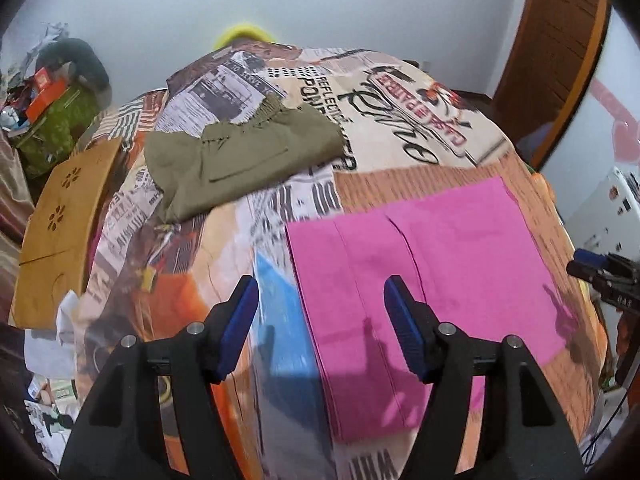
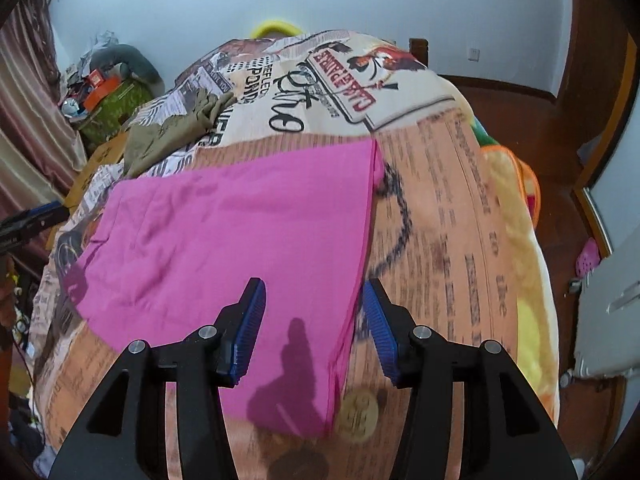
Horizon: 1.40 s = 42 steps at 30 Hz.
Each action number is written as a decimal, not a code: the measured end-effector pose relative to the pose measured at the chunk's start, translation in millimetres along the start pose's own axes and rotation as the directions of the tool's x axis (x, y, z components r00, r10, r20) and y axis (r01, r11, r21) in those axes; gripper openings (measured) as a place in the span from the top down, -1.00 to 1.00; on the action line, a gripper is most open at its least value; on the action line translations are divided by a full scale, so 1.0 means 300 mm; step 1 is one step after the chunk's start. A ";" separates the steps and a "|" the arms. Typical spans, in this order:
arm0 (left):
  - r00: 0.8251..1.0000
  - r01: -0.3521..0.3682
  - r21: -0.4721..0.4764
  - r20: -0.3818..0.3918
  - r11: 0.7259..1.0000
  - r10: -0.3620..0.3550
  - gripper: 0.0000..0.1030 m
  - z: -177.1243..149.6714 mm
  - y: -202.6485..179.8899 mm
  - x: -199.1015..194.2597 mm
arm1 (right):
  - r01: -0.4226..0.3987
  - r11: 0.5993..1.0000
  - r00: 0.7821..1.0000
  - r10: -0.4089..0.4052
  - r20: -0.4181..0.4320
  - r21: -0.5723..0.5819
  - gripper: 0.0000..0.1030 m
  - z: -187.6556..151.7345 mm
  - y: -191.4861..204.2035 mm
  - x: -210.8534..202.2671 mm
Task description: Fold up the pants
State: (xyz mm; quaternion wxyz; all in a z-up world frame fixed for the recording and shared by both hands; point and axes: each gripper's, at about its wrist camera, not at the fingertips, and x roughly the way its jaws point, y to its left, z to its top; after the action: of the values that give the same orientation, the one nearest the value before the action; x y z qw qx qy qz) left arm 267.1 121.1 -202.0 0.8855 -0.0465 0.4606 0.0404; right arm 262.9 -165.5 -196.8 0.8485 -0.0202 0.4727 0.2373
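Bright pink pants [image 1: 432, 256] [image 2: 240, 232] lie folded flat on a bed with a newspaper-print cover [image 1: 400, 92]. My left gripper [image 1: 322, 282] hovers above their left edge, open, with nothing between its blue pads. My right gripper [image 2: 314, 284] hovers over their right edge, open and empty as well; it also shows at the right edge of the left wrist view [image 1: 600, 276]. The left gripper [image 2: 32, 216] shows at the left edge of the right wrist view. Shadows of both grippers fall on the pink cloth.
An olive-green garment [image 1: 240, 152] [image 2: 172, 132] lies loosely folded farther back on the left. A wooden board [image 1: 60, 220] leans by the bed's left side, with a cluttered green box [image 1: 60, 120] behind. A yellow blanket [image 2: 516, 208] hangs off the right side.
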 end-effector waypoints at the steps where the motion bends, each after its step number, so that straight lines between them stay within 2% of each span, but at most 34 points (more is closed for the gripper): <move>1: 1.000 -0.008 -0.008 -0.003 1.000 0.008 -0.26 0.021 0.007 0.022 | 0.006 1.000 1.000 -0.006 0.001 -0.011 0.09 0.015 0.002 0.013; 7: 0.999 -0.031 -0.022 -0.033 0.999 0.030 -0.26 0.088 0.030 0.133 | 0.027 0.999 1.000 -0.027 -0.005 -0.044 0.09 0.090 -0.021 0.090; 15: 0.997 -0.020 -0.023 -0.078 1.000 0.018 -0.26 0.155 0.050 0.260 | 0.039 0.999 0.999 -0.039 0.003 -0.007 0.09 0.172 -0.097 0.180; 18: 0.993 0.026 -0.031 -0.114 0.999 -0.030 -0.26 0.159 0.051 0.307 | 0.051 0.999 0.999 -0.051 0.002 0.003 0.09 0.207 -0.125 0.215; 21: 0.990 0.008 -0.019 -0.143 1.000 -0.011 -0.26 0.157 0.045 0.351 | 0.062 0.998 0.998 -0.062 0.004 -0.002 0.09 0.236 -0.143 0.245; 28: 0.983 0.040 -0.077 -0.175 0.996 -0.053 -0.26 0.126 0.066 0.402 | 0.056 0.998 0.998 -0.056 -0.006 -0.013 0.09 0.279 -0.161 0.324; 31: 0.981 0.084 -0.096 -0.169 0.992 -0.100 0.00 0.106 0.068 0.407 | 0.021 1.000 0.999 -0.021 -0.027 0.006 0.09 0.289 -0.168 0.370; 33: 0.984 0.080 -0.088 -0.154 0.993 -0.092 0.04 0.098 0.063 0.404 | -0.055 0.997 0.996 0.059 -0.063 0.060 0.09 0.289 -0.184 0.411; 36: 0.986 0.085 -0.076 -0.139 0.993 -0.095 0.26 0.091 0.056 0.391 | -0.076 0.992 0.995 0.082 -0.058 0.096 0.09 0.279 -0.189 0.436; 37: 0.987 0.080 -0.068 -0.134 0.994 -0.089 0.32 0.091 0.050 0.385 | -0.075 0.993 0.996 0.080 -0.049 0.085 0.15 0.277 -0.183 0.432; 38: 0.989 0.071 -0.059 -0.129 0.996 -0.078 0.35 0.092 0.045 0.380 | -0.079 0.994 0.996 0.082 -0.042 0.079 0.37 0.276 -0.177 0.428; 39: 0.990 0.061 -0.045 -0.122 0.997 -0.066 0.36 0.094 0.037 0.375 | -0.082 0.994 0.996 0.085 -0.037 0.065 0.45 0.275 -0.168 0.427; 42: 0.998 0.010 -0.001 -0.068 1.000 -0.010 0.39 0.090 0.008 0.348 | -0.020 1.000 1.000 0.019 -0.015 -0.024 0.63 0.270 -0.121 0.425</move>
State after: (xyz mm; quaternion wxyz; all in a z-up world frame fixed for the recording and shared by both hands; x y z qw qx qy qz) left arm 348.6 129.6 -272.2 0.8694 -0.0502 0.4904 0.0345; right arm 398.7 -127.9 -262.4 0.8424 -0.0274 0.4761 0.2509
